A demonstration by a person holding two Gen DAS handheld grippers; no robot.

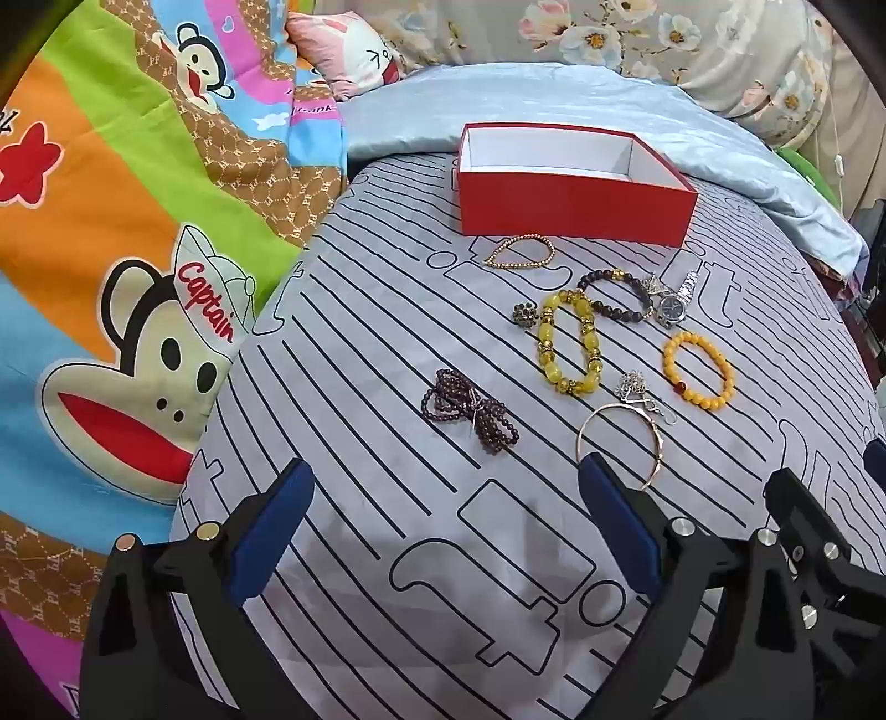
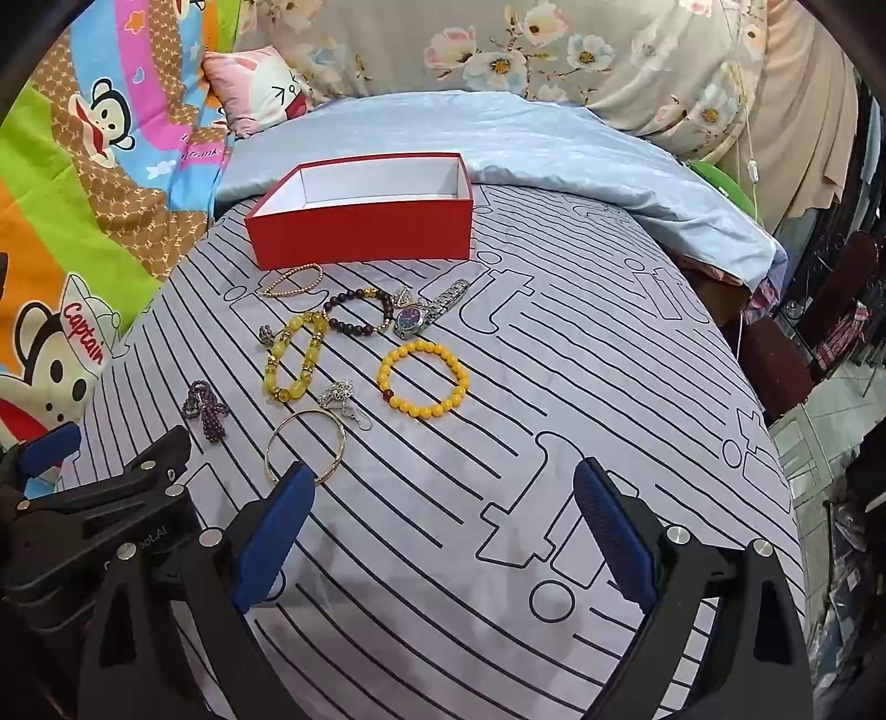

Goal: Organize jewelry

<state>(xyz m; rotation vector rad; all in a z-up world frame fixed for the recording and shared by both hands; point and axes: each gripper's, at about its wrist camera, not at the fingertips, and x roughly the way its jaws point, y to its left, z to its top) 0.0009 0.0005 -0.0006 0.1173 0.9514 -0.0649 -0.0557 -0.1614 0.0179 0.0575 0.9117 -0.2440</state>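
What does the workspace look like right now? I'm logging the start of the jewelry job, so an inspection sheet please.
Surface: striped grey bedsheet, wrinkled.
Job's things: red box, open, white inside, nothing seen in it. In front of it on the sheet: gold bead bracelet, dark bead bracelet, wristwatch, chunky yellow bracelet, orange bead bracelet, silver chain, gold bangle, purple bead strand, small ring.
Clutter: nothing seen.
Grippers: left gripper and right gripper both open, fingers holding nothing.
Cables: white cord with switch, far right.
Surroundings: cartoon quilt, blue blanket, floral fabric.
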